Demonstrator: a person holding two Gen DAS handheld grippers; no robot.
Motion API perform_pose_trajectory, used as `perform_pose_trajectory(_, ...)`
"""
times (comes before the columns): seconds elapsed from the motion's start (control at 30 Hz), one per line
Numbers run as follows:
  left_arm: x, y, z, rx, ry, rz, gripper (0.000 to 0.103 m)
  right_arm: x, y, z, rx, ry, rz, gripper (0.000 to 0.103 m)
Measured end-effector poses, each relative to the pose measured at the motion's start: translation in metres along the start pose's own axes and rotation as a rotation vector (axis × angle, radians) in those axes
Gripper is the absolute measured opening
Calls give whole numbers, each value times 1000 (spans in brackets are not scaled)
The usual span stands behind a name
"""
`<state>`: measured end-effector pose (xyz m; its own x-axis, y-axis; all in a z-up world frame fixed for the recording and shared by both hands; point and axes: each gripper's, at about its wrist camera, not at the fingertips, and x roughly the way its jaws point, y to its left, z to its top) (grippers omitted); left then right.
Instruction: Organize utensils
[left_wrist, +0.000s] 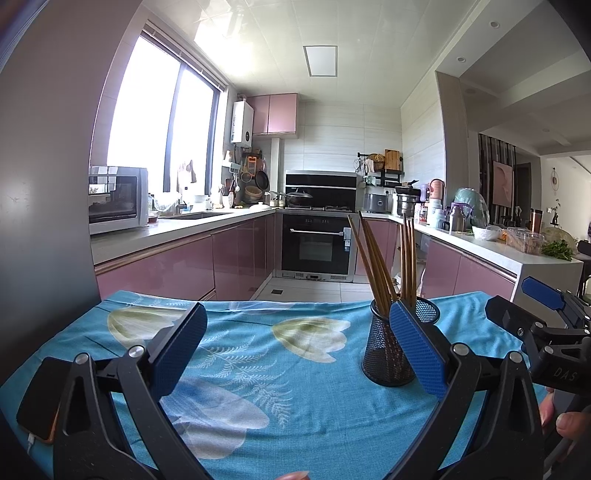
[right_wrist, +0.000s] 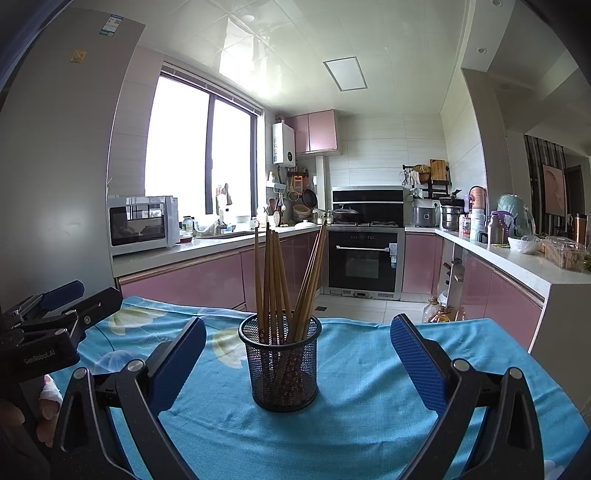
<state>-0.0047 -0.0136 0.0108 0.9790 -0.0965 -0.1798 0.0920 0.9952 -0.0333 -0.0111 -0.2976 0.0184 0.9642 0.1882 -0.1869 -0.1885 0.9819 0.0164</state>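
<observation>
A black mesh cup (right_wrist: 282, 363) stands upright on the blue flowered tablecloth (right_wrist: 354, 398), holding several brown chopsticks (right_wrist: 275, 280) upright. My right gripper (right_wrist: 298, 339) is open and empty, its blue pads either side of the cup and nearer the camera. In the left wrist view the same cup (left_wrist: 384, 354) with chopsticks (left_wrist: 373, 262) stands partly behind the right pad. My left gripper (left_wrist: 297, 325) is open and empty over bare cloth, left of the cup. Each gripper shows at the edge of the other's view: the right gripper (left_wrist: 524, 306), the left gripper (right_wrist: 83, 295).
The table (left_wrist: 258, 369) ends at its far edge, with tiled floor (left_wrist: 306, 288) beyond. A phone (left_wrist: 40, 398) lies at the table's left edge. Pink kitchen cabinets, an oven (right_wrist: 364, 258), a microwave (right_wrist: 142, 225) and cluttered counters lie beyond.
</observation>
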Motion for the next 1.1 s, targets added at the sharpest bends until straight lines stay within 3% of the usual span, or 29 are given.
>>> perform_pose_trajectory(0.93,1,-3,-1,11,-3,-9,97,1,-1,-3,3,13,4,97)
perform_pose_trajectory(1.1,11,0,-4,1,62,-21,97,7,-12,-5,12,67,-6,97)
